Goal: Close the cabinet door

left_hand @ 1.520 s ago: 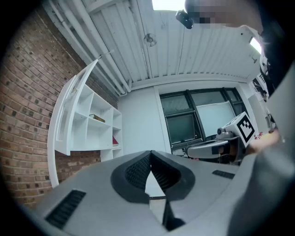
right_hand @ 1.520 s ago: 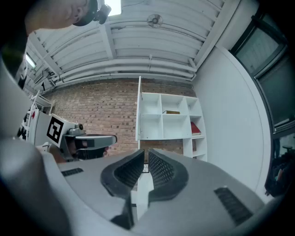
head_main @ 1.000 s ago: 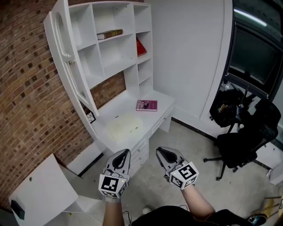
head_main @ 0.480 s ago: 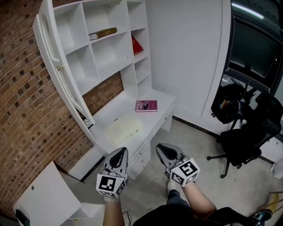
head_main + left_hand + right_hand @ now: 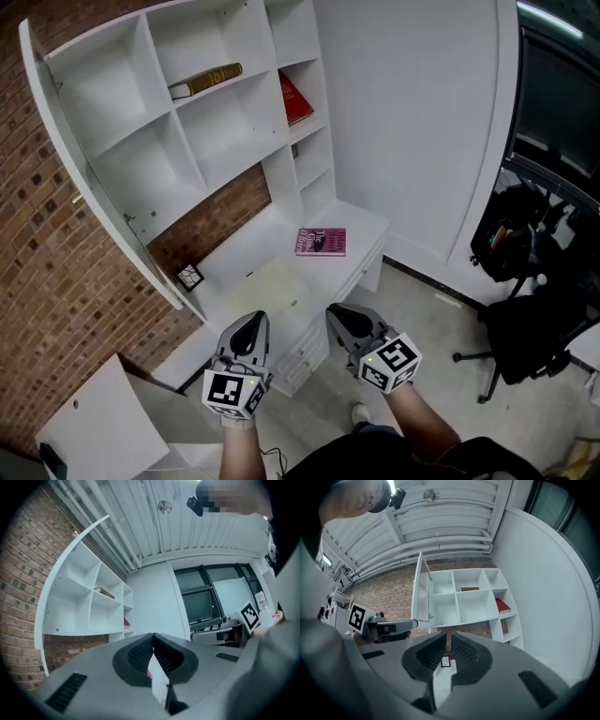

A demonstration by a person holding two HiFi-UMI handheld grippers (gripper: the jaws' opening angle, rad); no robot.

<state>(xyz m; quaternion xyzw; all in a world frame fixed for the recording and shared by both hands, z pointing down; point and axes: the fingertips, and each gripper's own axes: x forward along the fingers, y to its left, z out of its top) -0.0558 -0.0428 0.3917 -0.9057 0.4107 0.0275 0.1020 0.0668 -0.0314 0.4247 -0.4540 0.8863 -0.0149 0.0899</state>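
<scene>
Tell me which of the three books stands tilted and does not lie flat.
The red book, tilted in the narrow right-hand compartment. The brown book lies flat on a shelf, and the pink book flat on the desk.

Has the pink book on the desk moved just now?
No. The pink book still lies near the right end of the white desk, below the narrow shelves.
</scene>
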